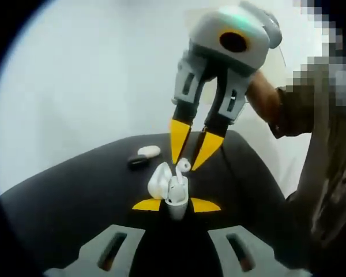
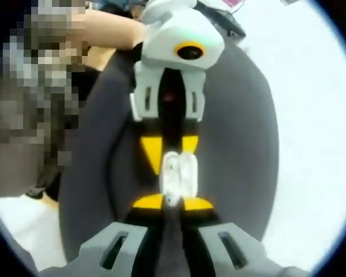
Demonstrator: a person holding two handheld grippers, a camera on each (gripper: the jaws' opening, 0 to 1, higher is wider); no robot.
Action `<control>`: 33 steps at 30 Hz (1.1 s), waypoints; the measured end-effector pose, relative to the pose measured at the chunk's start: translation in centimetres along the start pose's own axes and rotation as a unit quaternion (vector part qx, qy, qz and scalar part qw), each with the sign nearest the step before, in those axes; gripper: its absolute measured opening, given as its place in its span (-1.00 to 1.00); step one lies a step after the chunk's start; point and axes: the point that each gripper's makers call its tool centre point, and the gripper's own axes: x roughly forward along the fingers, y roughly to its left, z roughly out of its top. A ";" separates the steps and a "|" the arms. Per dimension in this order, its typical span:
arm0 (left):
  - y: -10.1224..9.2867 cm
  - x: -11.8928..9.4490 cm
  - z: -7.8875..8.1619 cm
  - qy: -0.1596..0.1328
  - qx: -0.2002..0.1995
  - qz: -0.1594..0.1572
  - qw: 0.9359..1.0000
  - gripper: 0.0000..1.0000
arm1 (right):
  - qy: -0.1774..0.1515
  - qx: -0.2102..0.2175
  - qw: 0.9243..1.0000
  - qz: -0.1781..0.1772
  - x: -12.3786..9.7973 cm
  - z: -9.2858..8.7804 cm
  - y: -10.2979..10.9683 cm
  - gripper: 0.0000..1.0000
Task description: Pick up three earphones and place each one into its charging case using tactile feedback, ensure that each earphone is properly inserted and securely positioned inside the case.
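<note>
- While our left tongs grip the open charging case upright above the dark mat, it stays steady.
- Our right tongs pinch an earphone just above its slot, ready for seating.

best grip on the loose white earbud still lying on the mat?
Take the white earbud across its short width, at its middle, coming down from above. It lies flat on the dark mat, long axis sideways in the left gripper view. A black earbud sits close beside it, so place the tongs carefully between them.
</note>
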 end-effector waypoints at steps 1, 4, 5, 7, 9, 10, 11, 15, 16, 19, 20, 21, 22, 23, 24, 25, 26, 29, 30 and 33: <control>0.0 0.0 0.0 0.000 0.000 0.000 1.000 -0.72 | 0.002 -0.001 1.000 0.001 0.0 0.1 0.1 -0.75; 0.0 0.0 0.0 0.000 -0.001 0.000 1.000 -0.72 | 0.016 -0.003 1.000 -0.005 -0.3 -0.2 -0.2 -0.76; 0.0 0.0 0.0 0.000 -0.001 0.000 1.000 -0.72 | 0.020 -0.004 1.000 -0.007 -0.5 -0.3 -0.3 -0.76; 0.0 0.0 0.0 0.000 -0.002 0.000 1.000 -0.72 | 0.031 -0.006 0.999 -0.013 -0.7 -0.7 -0.6 -0.76; 0.0 0.1 0.0 0.000 -0.001 0.000 1.000 -0.72 | 0.040 -0.012 0.999 -0.016 -0.7 -0.8 -0.8 -0.76; 0.0 0.1 0.1 0.000 -0.001 0.000 1.000 -0.72 | 0.041 -0.012 0.999 -0.015 -0.7 -0.8 -0.8 -0.76; 0.0 0.1 0.1 0.000 -0.001 0.000 1.000 -0.72 | 0.044 -0.011 0.999 -0.013 -0.6 -0.8 -0.7 -0.76; 0.0 0.1 0.1 0.000 -0.001 0.000 1.000 -0.72 | 0.056 -0.018 0.998 -0.007 -0.1 -0.8 -0.5 -0.76; 0.1 0.1 0.1 0.000 0.000 0.000 1.000 -0.72 | 0.056 -0.018 0.998 -0.006 0.1 -0.7 -0.4 -0.76; 0.1 0.2 0.1 0.000 0.001 0.000 1.000 -0.72 | 0.059 -0.018 0.998 -0.001 0.5 -0.5 -0.3 -0.76; -0.1 0.1 0.1 0.000 0.001 0.000 1.000 -0.72 | 0.060 -0.020 0.998 0.000 0.5 -0.4 -0.3 -0.76; -0.1 0.1 0.1 0.000 0.002 0.000 1.000 -0.72 | 0.059 -0.021 0.998 0.000 0.5 -0.4 -0.3 -0.76; -0.1 0.1 0.1 0.000 0.001 0.000 1.000 -0.72 | 0.059 -0.020 0.998 0.000 0.5 -0.3 -0.4 -0.76; -0.2 0.1 0.1 0.000 0.001 0.000 1.000 -0.72 | 0.058 -0.016 0.998 0.000 0.5 -0.3 -0.4 -0.76; -0.3 0.0 0.1 0.000 0.001 0.000 1.000 -0.72 | 0.057 -0.011 0.998 0.001 0.4 -0.4 -0.5 -0.76; -0.3 0.0 0.1 -0.001 0.001 0.000 1.000 -0.72 | 0.054 -0.011 0.999 0.001 0.3 -0.4 -0.5 -0.76; -0.4 0.0 0.1 -0.001 0.001 0.000 1.000 -0.72 | 0.048 -0.014 0.999 -0.001 0.3 -0.4 -0.5 -0.75; -0.7 0.0 0.1 -0.001 0.000 -0.001 1.000 -0.72 | 0.038 -0.013 0.999 -0.001 0.3 -0.4 -0.4 -0.75; -0.7 0.0 0.1 -0.001 0.000 -0.001 1.000 -0.72 | 0.033 -0.013 0.999 0.000 0.3 -0.4 -0.3 -0.75; -0.8 -0.1 0.1 0.000 -0.002 -0.002 1.000 -0.72 | 0.026 -0.013 1.000 0.009 0.4 -0.4 0.1 -0.75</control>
